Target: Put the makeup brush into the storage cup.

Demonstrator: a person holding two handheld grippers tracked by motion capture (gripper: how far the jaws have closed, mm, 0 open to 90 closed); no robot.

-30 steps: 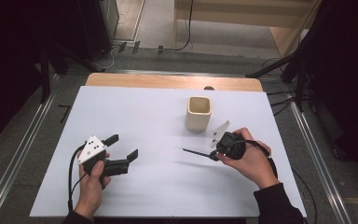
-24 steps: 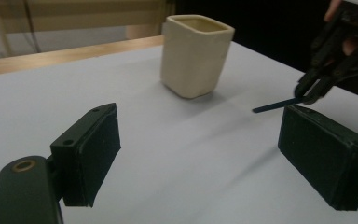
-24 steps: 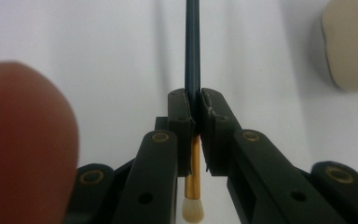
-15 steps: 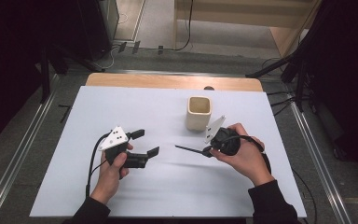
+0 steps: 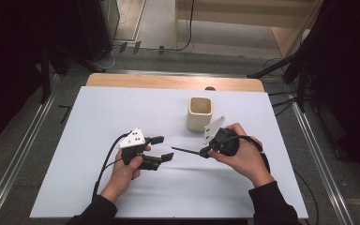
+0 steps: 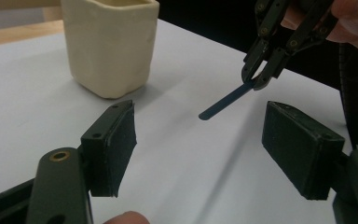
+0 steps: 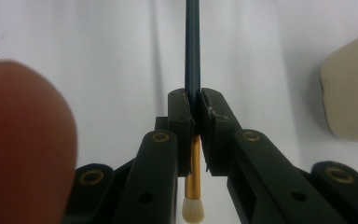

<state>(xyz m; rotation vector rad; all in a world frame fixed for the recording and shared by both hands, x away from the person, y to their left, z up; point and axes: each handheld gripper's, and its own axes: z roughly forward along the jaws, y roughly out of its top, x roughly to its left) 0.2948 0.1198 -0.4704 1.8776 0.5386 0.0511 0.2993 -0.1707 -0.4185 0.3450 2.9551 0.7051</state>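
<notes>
White worktop (image 5: 98, 122) carried a cream cup (image 5: 199, 113) near its far edge, right of centre. Right gripper (image 5: 205, 151) sat just in front of the cup, jaws pressed together on a thin brush (image 5: 186, 151); dark handle stuck out toward the left gripper (image 5: 161, 147), level over the sheet. Right gripper view showed a gold ferrule (image 7: 194, 175) and pale bristle tip (image 7: 192, 211) behind the pads. Left gripper's jaws had just been closing but stood spread, nothing between them; the handle's free end (image 6: 209, 112) hung just ahead of the gap, not touching either pad (image 6: 119, 144). Wide bare room lay toward the left edge and near edge. Cup stood apart from both grippers.
</notes>
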